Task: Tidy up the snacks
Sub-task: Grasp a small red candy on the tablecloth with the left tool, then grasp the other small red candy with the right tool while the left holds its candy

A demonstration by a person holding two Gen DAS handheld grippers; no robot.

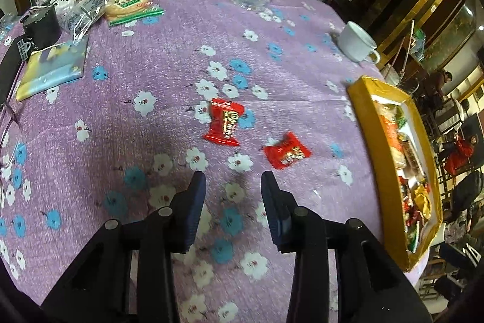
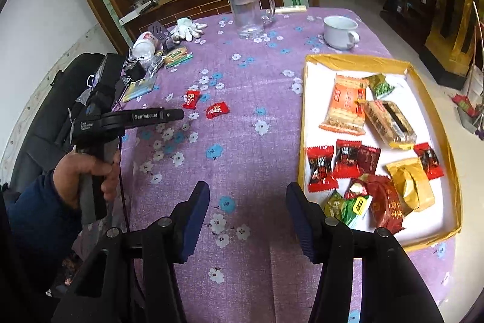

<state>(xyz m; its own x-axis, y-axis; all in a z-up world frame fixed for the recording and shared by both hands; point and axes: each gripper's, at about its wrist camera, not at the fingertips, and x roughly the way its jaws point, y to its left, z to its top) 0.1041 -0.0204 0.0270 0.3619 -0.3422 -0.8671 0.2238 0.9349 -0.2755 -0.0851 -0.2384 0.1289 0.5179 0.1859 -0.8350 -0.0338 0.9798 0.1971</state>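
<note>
Most snacks already in yellow tray (image 2: 308,99), right of right gripper (image 2: 248,203). Two red candies (image 1: 224,126) left on tablecloth, just ahead of left gripper (image 1: 233,186). Both grippers partly open, empty.

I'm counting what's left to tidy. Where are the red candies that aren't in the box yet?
Two red candies lie side by side on the purple cloth, just ahead of the left gripper, left of the yellow box.

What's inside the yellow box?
The yellow box holds wrapped snacks: an orange biscuit pack, red candies, green packets. Anything beneath them is hidden.
</note>
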